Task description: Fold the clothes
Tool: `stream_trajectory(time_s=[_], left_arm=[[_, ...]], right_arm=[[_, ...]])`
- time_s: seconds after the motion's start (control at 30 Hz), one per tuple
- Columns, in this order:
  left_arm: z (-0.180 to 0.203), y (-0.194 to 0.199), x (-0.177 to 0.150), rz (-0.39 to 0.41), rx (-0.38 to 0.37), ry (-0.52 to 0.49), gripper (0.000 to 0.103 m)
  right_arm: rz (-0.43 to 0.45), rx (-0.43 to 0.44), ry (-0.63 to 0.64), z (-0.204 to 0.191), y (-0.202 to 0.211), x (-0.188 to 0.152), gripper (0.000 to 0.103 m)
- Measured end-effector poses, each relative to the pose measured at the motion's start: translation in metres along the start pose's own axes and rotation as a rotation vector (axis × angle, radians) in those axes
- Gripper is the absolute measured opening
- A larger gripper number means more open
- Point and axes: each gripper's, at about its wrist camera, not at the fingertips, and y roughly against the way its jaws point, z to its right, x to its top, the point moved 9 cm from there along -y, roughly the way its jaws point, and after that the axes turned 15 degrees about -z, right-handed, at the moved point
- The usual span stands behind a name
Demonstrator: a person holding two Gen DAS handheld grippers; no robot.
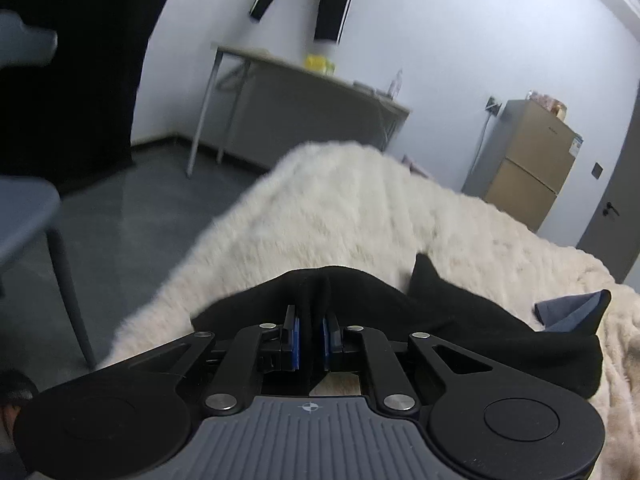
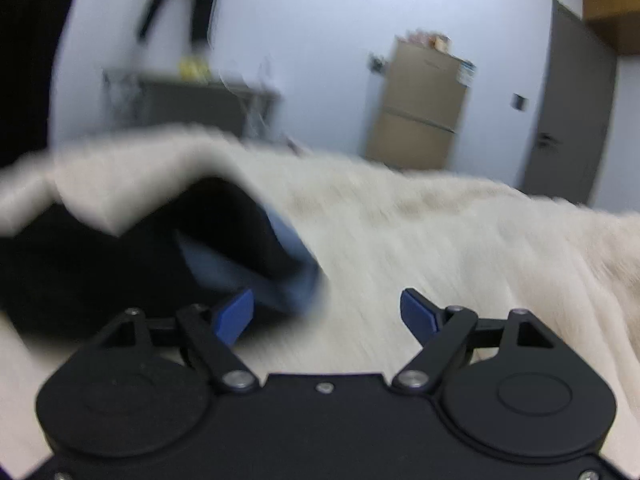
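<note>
Black garment (image 1: pixel 460 320) lies crumpled on a cream fleece blanket (image 1: pixel 340 208) spread over the bed, with a blue-grey piece of cloth (image 1: pixel 560 310) at its far right edge. A likely fault from here is a pinch that takes only a thin ridge of fabric, so that the cloth slips free on lifting, or takes several layers at once and drags the whole heap instead of one edge. Left gripper (image 1: pixel 311 336) is closed almost fully, its blue pads (image 1: pixel 296 330) pressing a raised fold of the garment between them. Right gripper (image 2: pixel 327 312) stands wide apart above bare blanket and holds nothing; the garment lies to its left, though blur hides detail.
</note>
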Motion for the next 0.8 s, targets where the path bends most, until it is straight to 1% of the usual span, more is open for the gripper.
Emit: stream_trajectory(time_s=[0.03, 0.07, 0.13, 0.17, 0.2, 0.23, 0.27, 0.3, 0.33, 0.37, 0.4, 0.43, 0.47, 0.5, 0.53, 0.57, 0.63, 0.7, 0.8], left_arm=[[0.002, 0.0, -0.002, -0.007, -0.004, -0.001, 0.012], [0.004, 0.001, -0.003, -0.015, -0.008, -0.003, 0.016], [0.008, 0.002, -0.007, -0.03, -0.017, -0.005, 0.035], [0.01, 0.002, -0.008, -0.037, -0.021, -0.007, 0.042], [0.013, 0.004, -0.01, -0.037, -0.028, -0.009, 0.055], [0.017, 0.011, -0.012, -0.021, -0.044, -0.012, 0.065], [0.02, 0.015, -0.013, -0.014, -0.065, -0.01, 0.07], [0.022, 0.019, -0.014, -0.011, -0.082, -0.009, 0.081], [0.023, 0.022, -0.015, -0.011, -0.097, -0.01, 0.083], [0.026, 0.025, -0.017, -0.015, -0.117, -0.014, 0.084], [0.028, 0.025, -0.019, -0.025, -0.125, -0.018, 0.086], [0.029, 0.023, -0.019, -0.034, -0.129, -0.023, 0.089], [0.03, 0.022, -0.02, -0.044, -0.133, -0.028, 0.091], [0.032, 0.02, -0.021, -0.057, -0.136, -0.037, 0.092], [0.036, 0.017, -0.023, -0.076, -0.134, -0.061, 0.092], [0.039, 0.015, -0.025, -0.089, -0.124, -0.089, 0.092], [0.043, 0.013, -0.026, -0.091, -0.12, -0.112, 0.092], [0.045, 0.012, -0.026, -0.085, -0.12, -0.123, 0.092], [0.04, 0.013, -0.022, -0.05, -0.119, -0.097, 0.092]], right_arm=[[-0.022, 0.061, 0.036, -0.013, -0.005, 0.018, 0.088], [-0.084, 0.128, 0.088, -0.03, -0.017, 0.036, 0.093], [-0.184, 0.234, 0.168, -0.061, -0.039, 0.056, 0.093], [-0.203, 0.258, 0.188, -0.07, -0.045, 0.061, 0.094], [-0.241, 0.281, 0.225, -0.087, -0.06, 0.067, 0.094], [-0.279, 0.298, 0.251, -0.101, -0.072, 0.068, 0.094], [-0.317, 0.313, 0.273, -0.113, -0.084, 0.067, 0.094], [-0.388, 0.34, 0.299, -0.131, -0.1, 0.057, 0.093], [-0.468, 0.368, 0.325, -0.151, -0.118, 0.046, 0.093], [-0.512, 0.376, 0.342, -0.16, -0.125, 0.037, 0.092], [-0.579, 0.355, 0.391, -0.174, -0.136, 0.018, 0.077], [-0.653, 0.329, 0.448, -0.189, -0.147, -0.002, 0.066], [-0.684, 0.311, 0.472, -0.195, -0.152, -0.012, 0.046], [-0.699, 0.28, 0.483, -0.202, -0.157, -0.021, 0.023], [-0.701, 0.243, 0.485, -0.207, -0.159, -0.022, 0.013], [-0.695, 0.216, 0.478, -0.208, -0.157, -0.018, 0.005], [-0.65, 0.229, 0.429, -0.208, -0.149, 0.0, 0.003], [-0.585, 0.245, 0.383, -0.202, -0.135, 0.025, 0.002], [-0.414, 0.284, 0.27, -0.186, -0.095, 0.086, 0.002]])
